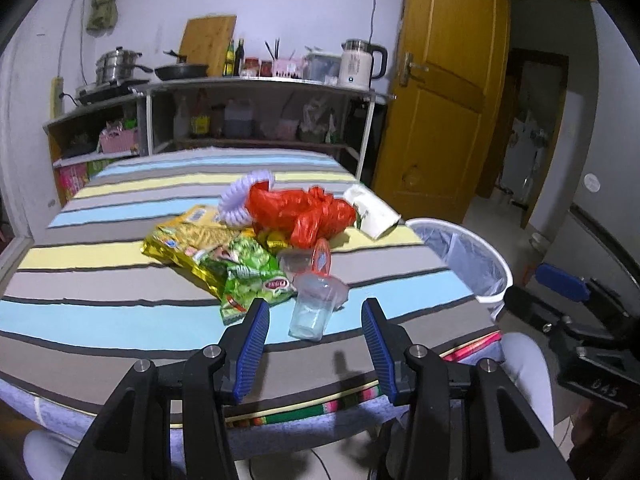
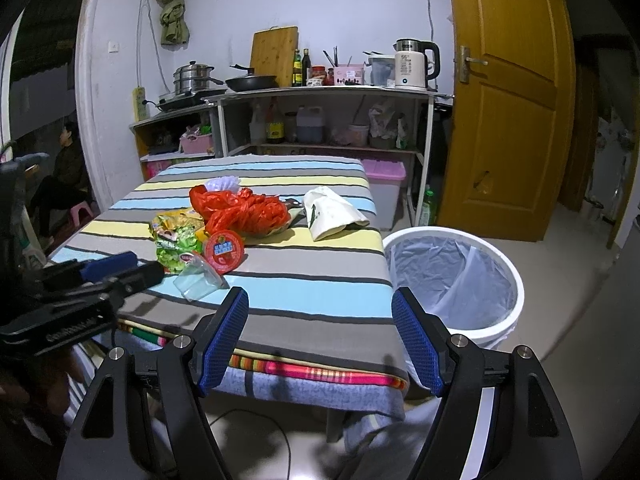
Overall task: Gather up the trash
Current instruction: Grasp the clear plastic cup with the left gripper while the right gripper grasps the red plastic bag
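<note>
The left tool (image 1: pixel 314 320) is held apart, a clear plastic cup (image 1: pixel 310 312) lying seemingly just ahead, untouched; right tool (image 2: pixel 320 320) spread too.

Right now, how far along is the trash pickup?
Done: nothing visible; the bin shows only its liner. In hand: nothing held; the left gripper is open, lined up on the clear plastic cup; the right gripper is open over the table's edge. Left: cup, red-lidded tub, green wrapper, gold packet, red bag, white bag.
</note>
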The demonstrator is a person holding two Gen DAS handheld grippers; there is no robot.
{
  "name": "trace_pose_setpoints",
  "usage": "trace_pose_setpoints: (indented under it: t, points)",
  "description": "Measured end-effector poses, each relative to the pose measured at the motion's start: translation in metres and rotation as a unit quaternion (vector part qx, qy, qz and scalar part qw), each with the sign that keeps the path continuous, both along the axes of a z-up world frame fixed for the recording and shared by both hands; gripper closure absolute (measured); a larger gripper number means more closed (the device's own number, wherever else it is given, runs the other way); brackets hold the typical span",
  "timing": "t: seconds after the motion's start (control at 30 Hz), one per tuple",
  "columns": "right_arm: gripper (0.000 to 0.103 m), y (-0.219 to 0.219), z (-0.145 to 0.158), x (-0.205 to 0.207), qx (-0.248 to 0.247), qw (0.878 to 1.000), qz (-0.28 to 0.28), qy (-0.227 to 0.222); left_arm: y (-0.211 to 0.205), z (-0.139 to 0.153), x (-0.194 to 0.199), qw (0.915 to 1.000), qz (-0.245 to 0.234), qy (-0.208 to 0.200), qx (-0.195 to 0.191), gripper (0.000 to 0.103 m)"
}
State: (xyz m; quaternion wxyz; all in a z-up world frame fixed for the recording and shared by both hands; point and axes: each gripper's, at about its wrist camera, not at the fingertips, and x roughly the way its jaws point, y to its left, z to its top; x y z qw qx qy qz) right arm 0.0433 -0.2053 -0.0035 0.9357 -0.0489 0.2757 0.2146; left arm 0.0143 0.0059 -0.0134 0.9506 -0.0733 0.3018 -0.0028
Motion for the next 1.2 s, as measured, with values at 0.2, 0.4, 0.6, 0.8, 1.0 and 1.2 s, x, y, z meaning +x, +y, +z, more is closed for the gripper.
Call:
trace_pose_setpoints:
  t: [0.2,0.4,0.6,0.8,1.0,1.2]
  points:
    - [0.029,0.009,-0.007,0.012,-0.003,1.0,0.012,0.019,-0.001,-0.018,0.022,0.9995,-0.015,0.023,0.013,0.055]
    - [0.029,0.014,-0.011,0.023,-0.004,1.0,0.014,0.027,-0.002,-0.031,0.04,0.9987,-0.031,0.036,0.017,0.064]
    - [0.029,0.021,-0.014,0.038,-0.007,0.999,0.019,0.035,-0.004,-0.036,0.046,0.998,-0.045,0.041,0.019,0.075]
    - [0.029,0.04,-0.012,0.051,-0.011,0.998,0.045,0.03,0.008,-0.025,0.037,0.9989,-0.04,0.024,-0.004,0.076]
    - [0.032,0.068,-0.005,0.068,-0.005,0.997,0.073,0.023,0.03,-0.009,0.025,0.9996,-0.014,0.004,-0.024,0.076]
    - [0.045,0.106,-0.007,0.09,0.003,0.993,0.105,0.051,0.059,0.002,0.02,0.9992,0.022,-0.014,-0.029,0.076]
